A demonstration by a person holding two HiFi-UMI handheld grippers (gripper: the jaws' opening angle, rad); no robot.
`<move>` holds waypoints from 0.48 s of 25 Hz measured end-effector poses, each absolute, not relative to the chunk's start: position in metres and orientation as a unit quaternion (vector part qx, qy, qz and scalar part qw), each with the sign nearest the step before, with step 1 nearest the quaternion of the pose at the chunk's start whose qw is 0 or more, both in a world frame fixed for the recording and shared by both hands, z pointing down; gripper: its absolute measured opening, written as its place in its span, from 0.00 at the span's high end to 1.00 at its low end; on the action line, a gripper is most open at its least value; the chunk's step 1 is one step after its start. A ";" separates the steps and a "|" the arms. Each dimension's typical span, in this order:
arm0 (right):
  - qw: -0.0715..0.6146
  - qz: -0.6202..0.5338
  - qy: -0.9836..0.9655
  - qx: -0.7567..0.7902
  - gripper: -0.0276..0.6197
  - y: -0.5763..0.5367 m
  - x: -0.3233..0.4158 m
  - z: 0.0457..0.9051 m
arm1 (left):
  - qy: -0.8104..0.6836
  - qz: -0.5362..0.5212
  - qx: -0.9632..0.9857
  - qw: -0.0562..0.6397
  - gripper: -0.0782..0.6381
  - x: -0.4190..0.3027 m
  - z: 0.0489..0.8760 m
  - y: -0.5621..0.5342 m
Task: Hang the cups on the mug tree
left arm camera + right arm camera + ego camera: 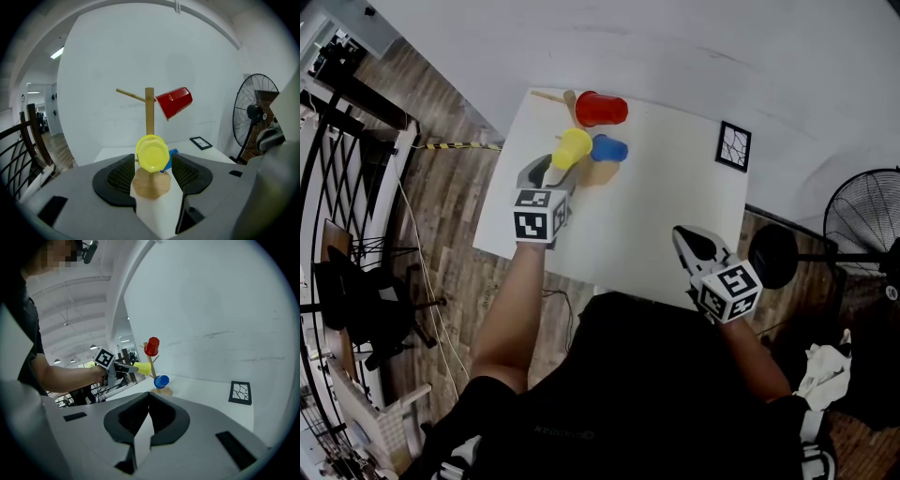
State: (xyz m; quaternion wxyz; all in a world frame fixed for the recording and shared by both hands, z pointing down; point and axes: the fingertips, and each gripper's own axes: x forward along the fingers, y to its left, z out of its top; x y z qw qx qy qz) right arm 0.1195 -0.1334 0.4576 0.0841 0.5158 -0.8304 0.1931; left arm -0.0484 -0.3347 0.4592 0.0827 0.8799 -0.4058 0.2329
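Yellow cup (572, 147): shown clamped in the left tongs (153, 165), base turned toward them, just in front of the trunk of the tree (149, 112), which is placed at the 11 o'clock corner of the bench (666, 216). The red cup (602, 109) is hung on an upper peg, at 1 o'clock from the trunk in the left gripper view. The blue cup (609, 148) is seen low beside the trunk, at 3 o'clock from the yellow one in the head view. The right tongs (148, 397) are pressed together, empty, and held at the bench's 5 o'clock edge, well apart from the tree.
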 end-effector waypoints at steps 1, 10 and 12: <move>0.084 0.192 -0.831 0.515 0.95 -0.133 0.119 0.457 | -0.406 0.232 0.880 0.082 0.53 -0.050 0.458 -0.333; 0.082 0.179 -0.846 0.495 0.95 -0.136 0.107 0.447 | -0.418 0.231 0.875 0.074 0.54 -0.070 0.450 -0.302; 0.079 0.173 -0.851 0.490 0.95 -0.139 0.103 0.442 | -0.423 0.219 0.875 0.086 0.54 -0.076 0.446 -0.291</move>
